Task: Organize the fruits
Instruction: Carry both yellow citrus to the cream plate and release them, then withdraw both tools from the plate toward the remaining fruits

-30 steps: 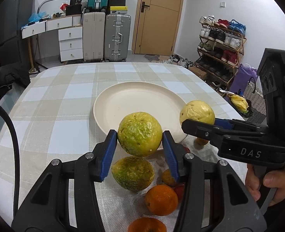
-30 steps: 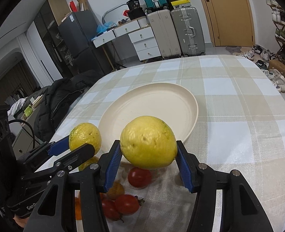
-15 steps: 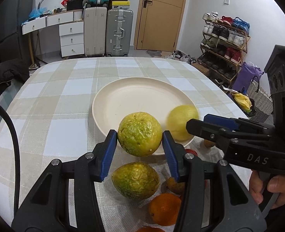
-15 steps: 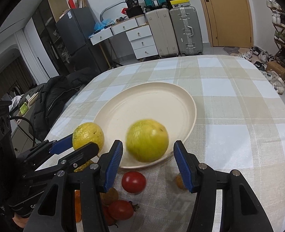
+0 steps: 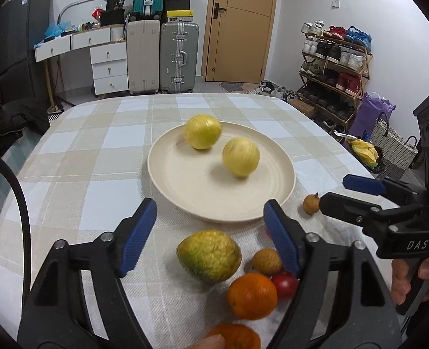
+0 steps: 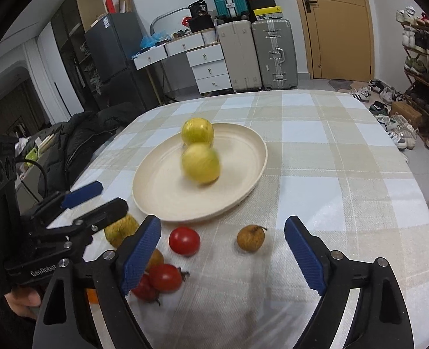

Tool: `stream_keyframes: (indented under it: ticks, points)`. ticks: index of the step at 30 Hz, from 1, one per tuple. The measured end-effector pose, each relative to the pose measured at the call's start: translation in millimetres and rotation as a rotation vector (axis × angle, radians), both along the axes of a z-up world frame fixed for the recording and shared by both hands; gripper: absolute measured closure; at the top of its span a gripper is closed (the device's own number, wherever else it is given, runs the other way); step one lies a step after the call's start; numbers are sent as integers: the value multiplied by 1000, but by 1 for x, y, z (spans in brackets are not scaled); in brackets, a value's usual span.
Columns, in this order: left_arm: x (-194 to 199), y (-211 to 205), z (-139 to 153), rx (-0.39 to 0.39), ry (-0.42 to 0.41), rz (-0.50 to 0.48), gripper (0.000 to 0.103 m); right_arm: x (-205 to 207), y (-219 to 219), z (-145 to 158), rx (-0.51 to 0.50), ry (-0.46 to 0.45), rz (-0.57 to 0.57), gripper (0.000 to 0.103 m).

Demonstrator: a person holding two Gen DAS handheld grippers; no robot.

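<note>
Resting on the smooth round plate [image 5: 275, 200]: two dimpled yellow fruits [image 5: 202, 135].

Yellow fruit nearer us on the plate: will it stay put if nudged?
Probably not. The nearer yellow fruit is round and motion-blurred, so it likely rolls readily. The plate has only a shallow rim, which may not stop it. It could bump the other yellow fruit.

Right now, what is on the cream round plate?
Two round yellow fruits lie on the cream round plate, both motion-blurred. In the right wrist view they overlap, so the nearer one covers part of the farther.
</note>
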State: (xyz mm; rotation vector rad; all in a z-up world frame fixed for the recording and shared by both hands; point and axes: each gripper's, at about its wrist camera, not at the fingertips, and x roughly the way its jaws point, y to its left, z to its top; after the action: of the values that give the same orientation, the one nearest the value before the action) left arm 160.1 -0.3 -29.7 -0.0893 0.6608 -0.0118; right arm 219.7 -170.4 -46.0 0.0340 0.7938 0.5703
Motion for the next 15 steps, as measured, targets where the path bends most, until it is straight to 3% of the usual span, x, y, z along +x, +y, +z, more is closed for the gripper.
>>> stream_keyframes:
  ticks: [3,6,8,15]
  points:
    - [-15,4,3,-9,-7,4,20,-11,-3,1,-31,-22,-8,2]
    - [-32,9,8,-22,-20,3,16,-19,-5,3,-37,-28,-9,0]
    - [-41,10,10,-20,-15,2,0,-22,-7,3,-27,-29,-1,0]
    - [-75,7,12,11,-24,8,1,-26,-11,2,6,-18,7,0]
